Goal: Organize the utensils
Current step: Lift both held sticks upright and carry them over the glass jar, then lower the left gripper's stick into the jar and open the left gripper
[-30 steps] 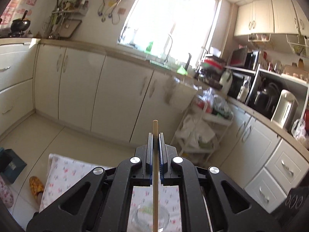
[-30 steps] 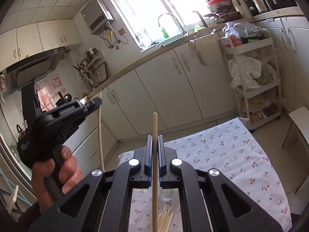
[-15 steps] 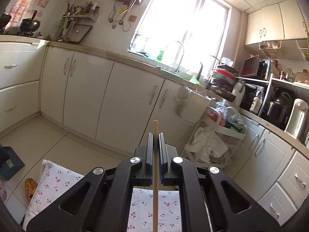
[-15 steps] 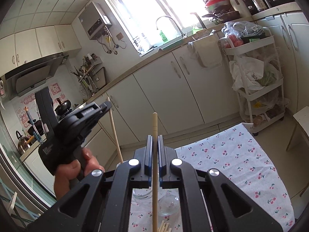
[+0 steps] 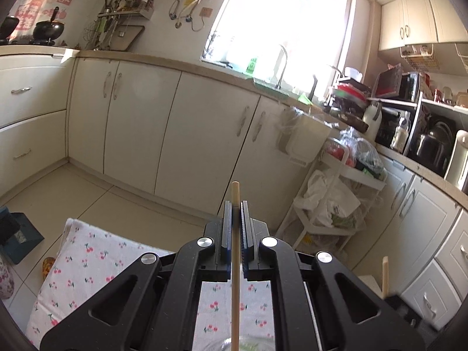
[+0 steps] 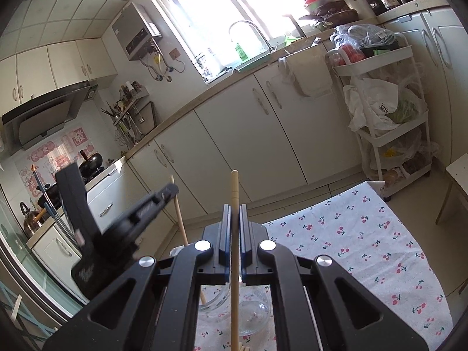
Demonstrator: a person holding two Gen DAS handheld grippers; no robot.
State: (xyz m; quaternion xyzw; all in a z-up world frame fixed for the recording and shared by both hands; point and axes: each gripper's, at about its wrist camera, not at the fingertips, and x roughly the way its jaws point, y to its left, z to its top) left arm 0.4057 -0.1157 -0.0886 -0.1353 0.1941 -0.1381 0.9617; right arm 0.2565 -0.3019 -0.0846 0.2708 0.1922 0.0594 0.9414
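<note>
My left gripper (image 5: 235, 204) is shut on a wooden chopstick (image 5: 235, 263) held upright above the cherry-print tablecloth (image 5: 87, 263). My right gripper (image 6: 234, 207) is shut on another wooden chopstick (image 6: 234, 263). In the right wrist view the left gripper (image 6: 172, 190) is at the left, and its chopstick (image 6: 180, 219) slants down into a clear glass jar (image 6: 216, 301) on the cloth. A second clear glass (image 6: 254, 316) stands beside the jar. Tips of loose chopsticks (image 6: 244, 348) show at the bottom edge. The right chopstick's top (image 5: 385, 275) shows in the left wrist view.
White kitchen cabinets (image 5: 204, 140) run along the far wall beyond the table. A white trolley (image 6: 389, 111) with bags stands at the right, past the table's far corner. A stool edge (image 6: 459, 175) is at the far right. A blue box (image 5: 17, 239) sits on the floor.
The left gripper has moved right and lower, toward the right gripper. Its chopstick now reaches down into the glass jar. The right gripper has held nearly still.
</note>
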